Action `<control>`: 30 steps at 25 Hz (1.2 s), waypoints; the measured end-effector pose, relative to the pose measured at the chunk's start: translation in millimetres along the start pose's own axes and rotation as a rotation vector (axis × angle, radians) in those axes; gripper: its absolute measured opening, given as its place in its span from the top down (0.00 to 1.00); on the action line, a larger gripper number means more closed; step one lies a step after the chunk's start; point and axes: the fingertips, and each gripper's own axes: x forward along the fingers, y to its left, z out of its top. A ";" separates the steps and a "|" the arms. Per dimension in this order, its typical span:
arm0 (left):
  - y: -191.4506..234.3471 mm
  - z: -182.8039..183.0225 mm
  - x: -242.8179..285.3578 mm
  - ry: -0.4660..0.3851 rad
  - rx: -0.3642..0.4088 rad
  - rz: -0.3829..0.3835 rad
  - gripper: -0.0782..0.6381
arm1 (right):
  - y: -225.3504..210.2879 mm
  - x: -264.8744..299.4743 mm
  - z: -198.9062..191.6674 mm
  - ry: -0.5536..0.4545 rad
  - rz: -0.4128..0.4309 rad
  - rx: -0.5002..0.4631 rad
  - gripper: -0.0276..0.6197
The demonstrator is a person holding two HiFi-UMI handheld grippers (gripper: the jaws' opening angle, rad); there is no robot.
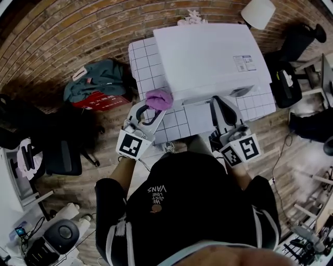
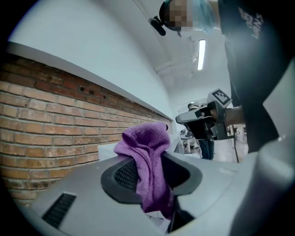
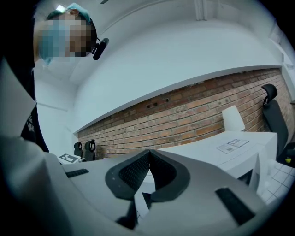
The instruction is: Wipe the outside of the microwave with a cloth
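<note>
A white microwave (image 1: 208,57) stands on a white tiled table (image 1: 143,67). My left gripper (image 1: 153,107) is shut on a purple cloth (image 1: 158,98), just off the microwave's front left corner. In the left gripper view the cloth (image 2: 147,156) bulges above the jaws and hangs down between them. My right gripper (image 1: 218,102) is in front of the microwave's door, tips pointing at it. Its jaws (image 3: 148,159) are shut with nothing between them. The microwave's top with a label (image 3: 230,150) shows to the right in the right gripper view.
A brick wall runs behind the table. On the floor to the left lie a heap of clothes and a red box (image 1: 99,85) and a black office chair (image 1: 62,148). A white lampshade (image 1: 257,11) and another black chair (image 1: 302,36) stand at the right.
</note>
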 end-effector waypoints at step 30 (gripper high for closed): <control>170.4 -68.3 105.1 -0.021 -0.093 0.199 0.70 | -31.8 65.0 11.3 0.097 0.068 -0.030 0.96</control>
